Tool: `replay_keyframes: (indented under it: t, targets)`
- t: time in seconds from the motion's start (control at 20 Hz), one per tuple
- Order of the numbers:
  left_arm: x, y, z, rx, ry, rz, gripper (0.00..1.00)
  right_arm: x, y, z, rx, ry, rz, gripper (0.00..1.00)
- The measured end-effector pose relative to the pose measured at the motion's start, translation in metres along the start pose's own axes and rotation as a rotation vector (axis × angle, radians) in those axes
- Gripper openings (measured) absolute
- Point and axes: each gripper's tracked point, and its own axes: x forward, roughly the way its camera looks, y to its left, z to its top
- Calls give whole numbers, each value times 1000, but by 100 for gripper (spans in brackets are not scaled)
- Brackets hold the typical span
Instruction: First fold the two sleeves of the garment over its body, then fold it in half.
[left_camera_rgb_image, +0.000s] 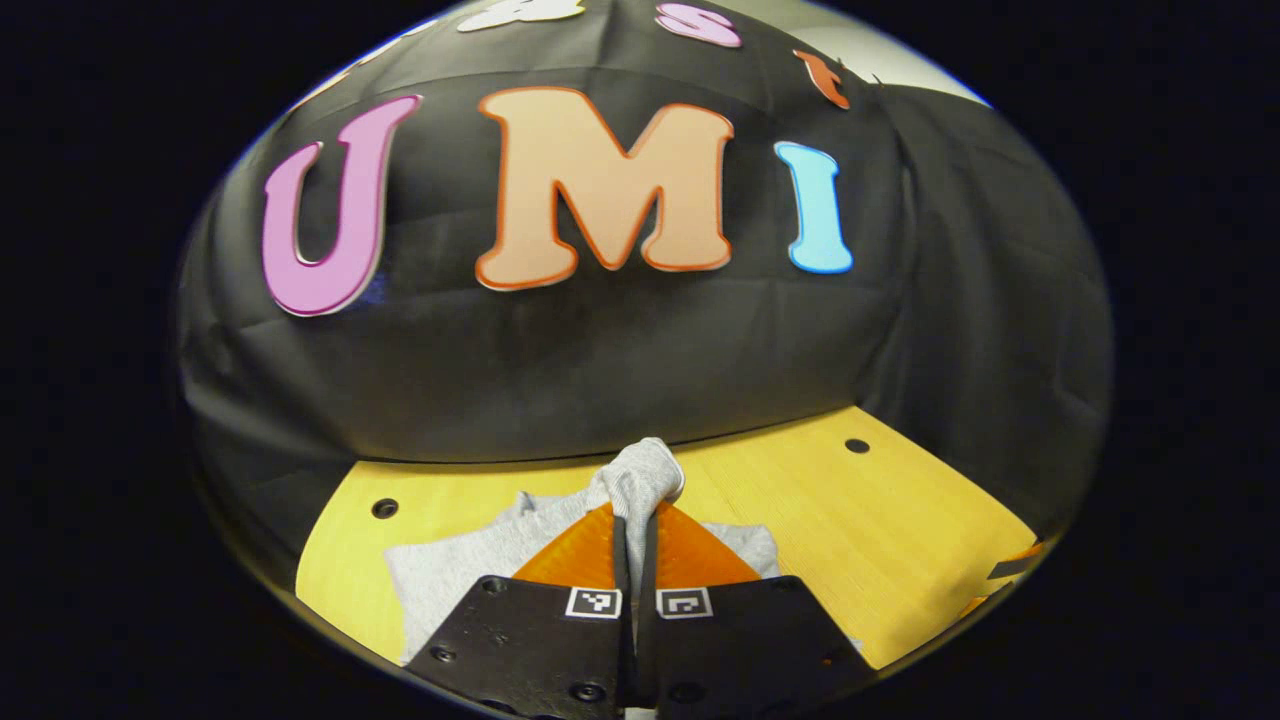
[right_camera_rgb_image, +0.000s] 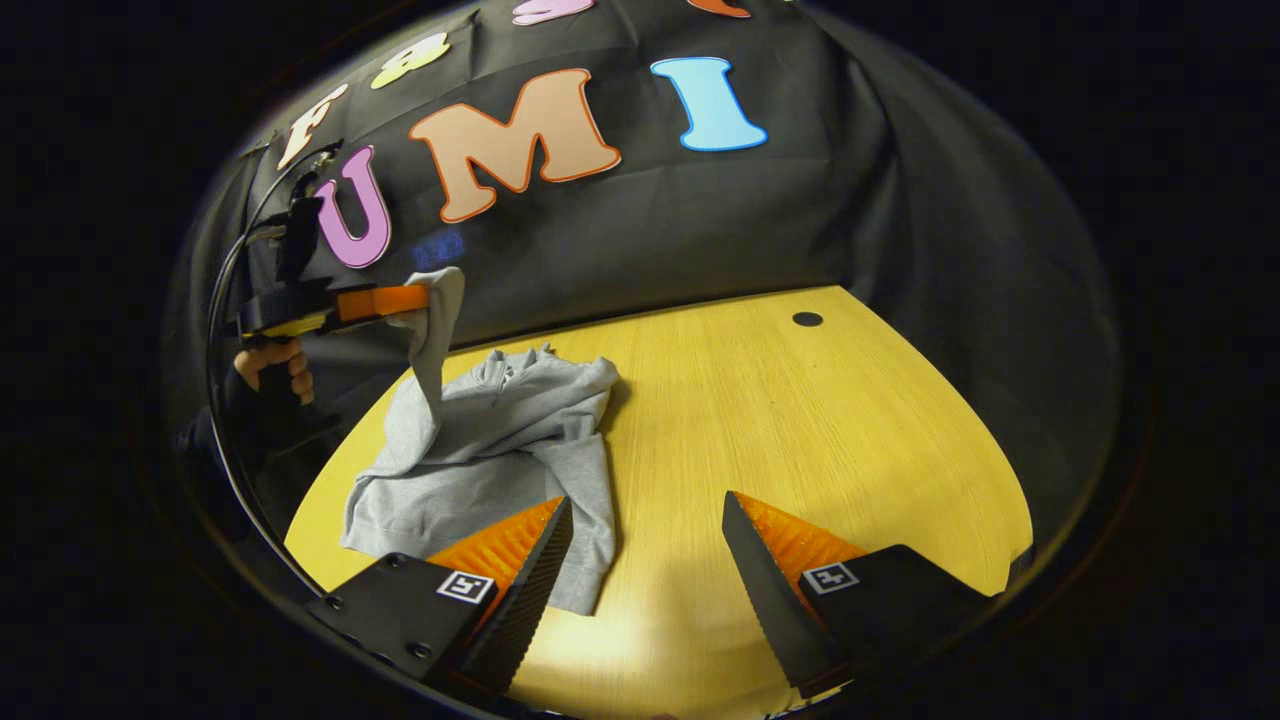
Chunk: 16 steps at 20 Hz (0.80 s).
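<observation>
Now your left gripper (left_camera_rgb_image: 635, 515) has its orange ribbed fingers (left_camera_rgb_image: 575, 550) pinched together on a grey knit sleeve (left_camera_rgb_image: 640, 478), lifted clear of the yellow wood-grain table (left_camera_rgb_image: 900, 540). From the right gripper view, the soft crumpled garment (right_camera_rgb_image: 500, 450) lies at 9 o'clock on the table, its sleeve rising toward 10 o'clock. Your right gripper (right_camera_rgb_image: 645, 545) hangs wide apart, holding nothing, its serrated black finger edges above bare wood. Square black-and-white markers (left_camera_rgb_image: 594, 602) sit on the finger bases; no readable writing.

A yellow wooden table (right_camera_rgb_image: 800, 420) with dark round holes (right_camera_rgb_image: 807, 319) stands against black cloth walls (right_camera_rgb_image: 900, 200).
</observation>
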Motion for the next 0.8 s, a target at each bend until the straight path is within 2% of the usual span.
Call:
replay_keyframes:
  t: [0.35, 0.45, 0.55, 0.7, 0.8]
  targets:
    - [45, -58, -79, 17, 156, -41, 0, -16, -26, -13, 12, 8, -31, 96]
    - [53, -63, -88, 42, 170, -36, 0, -17, -27, -14, 13, 7, -27, 96]
    - [55, -75, -94, 34, 177, -63, 5, -15, -24, -14, 11, 7, -18, 96]
    - [50, -83, -92, 17, 175, -102, 41, -9, -14, -9, -6, 3, 4, 96]
    - [40, -71, -83, 25, 144, -73, 66, -4, -2, -3, -20, -6, 26, 96]
